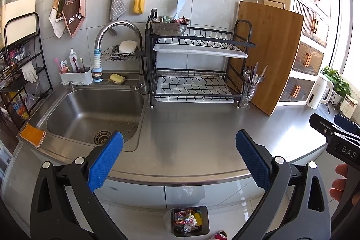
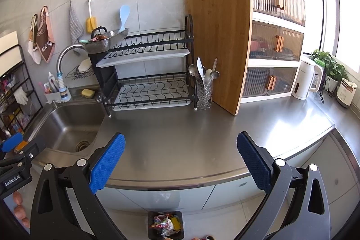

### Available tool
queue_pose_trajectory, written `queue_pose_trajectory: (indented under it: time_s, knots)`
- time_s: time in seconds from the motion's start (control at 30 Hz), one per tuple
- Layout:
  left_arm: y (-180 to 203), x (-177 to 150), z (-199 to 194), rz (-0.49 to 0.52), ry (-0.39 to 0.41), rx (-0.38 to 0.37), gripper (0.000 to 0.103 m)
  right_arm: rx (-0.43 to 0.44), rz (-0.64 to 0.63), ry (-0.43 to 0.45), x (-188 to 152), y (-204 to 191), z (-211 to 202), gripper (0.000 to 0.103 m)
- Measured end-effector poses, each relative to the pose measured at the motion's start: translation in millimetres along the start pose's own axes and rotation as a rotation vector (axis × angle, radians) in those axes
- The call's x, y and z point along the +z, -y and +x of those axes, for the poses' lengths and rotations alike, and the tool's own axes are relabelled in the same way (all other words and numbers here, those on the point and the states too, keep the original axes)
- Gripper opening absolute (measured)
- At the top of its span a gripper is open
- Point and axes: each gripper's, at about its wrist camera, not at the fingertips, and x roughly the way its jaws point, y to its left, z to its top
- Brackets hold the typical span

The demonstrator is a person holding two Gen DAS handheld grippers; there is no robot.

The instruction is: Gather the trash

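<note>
Looked like the closing step, or a pause between pickups: judged from a bin (image 1: 191,223) on the floor below the desk edge, already holding crumpled wrappers (image 1: 186,220), and a desk (image 1: 202,127) bare of visible litter.

Nearest, left gripper (image 1: 179,156) spread wide, empty, blue pads (image 1: 105,161) well apart, hovering level above the front edge of the desk and aimed at the back wall. Right gripper (image 2: 181,158) likewise spread and empty, same height, pointed the same way, just beside the left one. Part of a hand (image 1: 342,181) seen at the right rim, gripping the right tool.

Below and between both, the bin against the cabinet front, trash heaped inside, no lid seen.

Farther back, an empty sink (image 1: 94,114) on the left, an orange cloth (image 1: 32,134) on its front corner. Behind, a two-tier dish rack (image 1: 198,73) with a colander (image 1: 169,27) on top holding small items, too small to tell whether rubbish. Beyond, a cutlery glass (image 1: 248,91) and an upright cutting board (image 1: 270,55) against the wall.

Next move probably called for a search: checking the colander, sink corners and side shelf for leftovers, then lowering one gripper to pinch and carry any find down to the bin.
</note>
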Motion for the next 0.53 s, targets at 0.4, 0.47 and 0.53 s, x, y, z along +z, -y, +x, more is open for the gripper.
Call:
queue_pose_trajectory:
  time_s: [0.4, 0.47, 0.53]
  knots:
    - [-6.4, 1.4, 2.6, -0.017, -0.027, -0.003, 0.095, 0.008, -0.016, -0.007, 0.5, -7.1, 1.4, 0.100]
    - [-6.3, 1.4, 3.3, -0.014, -0.031, 0.000, 0.095, 0.008, -0.022, -0.006, 0.8, -8.6, 1.4, 0.100]
    - [-5.8, 1.6, 4.0, -0.010, -0.034, 0.001, 0.095, 0.008, -0.025, -0.007, 1.0, -9.3, 1.8, 0.100]
